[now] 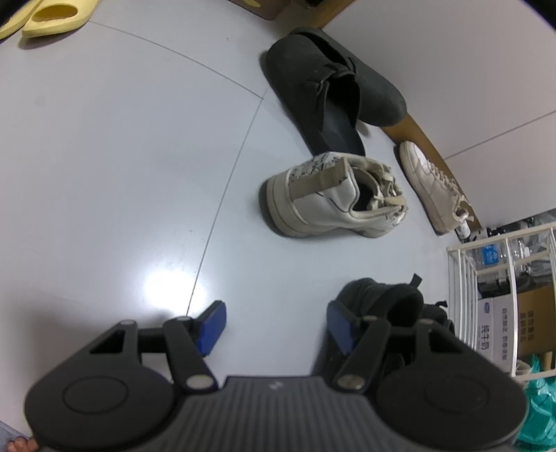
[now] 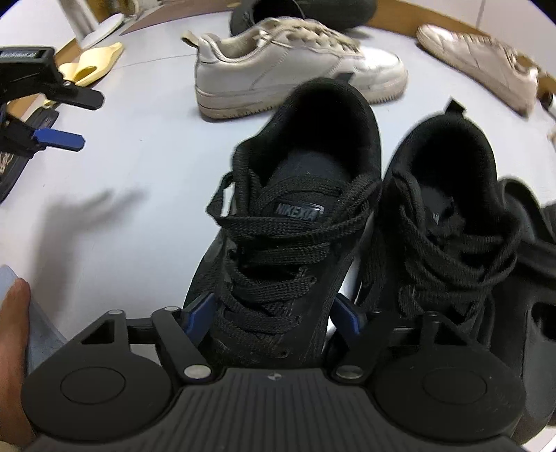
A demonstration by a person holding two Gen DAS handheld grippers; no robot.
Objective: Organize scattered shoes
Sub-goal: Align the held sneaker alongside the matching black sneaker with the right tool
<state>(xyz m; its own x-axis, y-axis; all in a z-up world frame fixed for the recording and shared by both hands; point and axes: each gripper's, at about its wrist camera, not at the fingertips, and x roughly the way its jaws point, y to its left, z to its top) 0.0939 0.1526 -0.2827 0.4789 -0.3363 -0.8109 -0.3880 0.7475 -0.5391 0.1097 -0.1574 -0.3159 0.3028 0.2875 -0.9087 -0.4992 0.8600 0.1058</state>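
In the right wrist view, my right gripper (image 2: 274, 313) is shut on the toe end of a black lace-up sneaker (image 2: 288, 208), one blue pad on each side. Its black mate (image 2: 444, 208) stands right beside it on the pale floor. A white sneaker (image 2: 278, 69) stands behind them, and a second white sneaker (image 2: 479, 59) lies further right. My left gripper (image 1: 274, 327) hangs open over bare floor with nothing between its fingers. A black sneaker (image 1: 382, 306) shows just behind its right finger. The white sneaker (image 1: 330, 198) lies ahead, and the other one (image 1: 434, 187) is by the wall.
Two dark suede shoes (image 1: 312, 76) lie at the back near a brown skirting board. Yellow slippers (image 1: 52, 17) are far left. A white wire rack (image 1: 486, 295) with boxes and bottles stands at the right. A person's hand (image 2: 10, 347) shows at the lower left.
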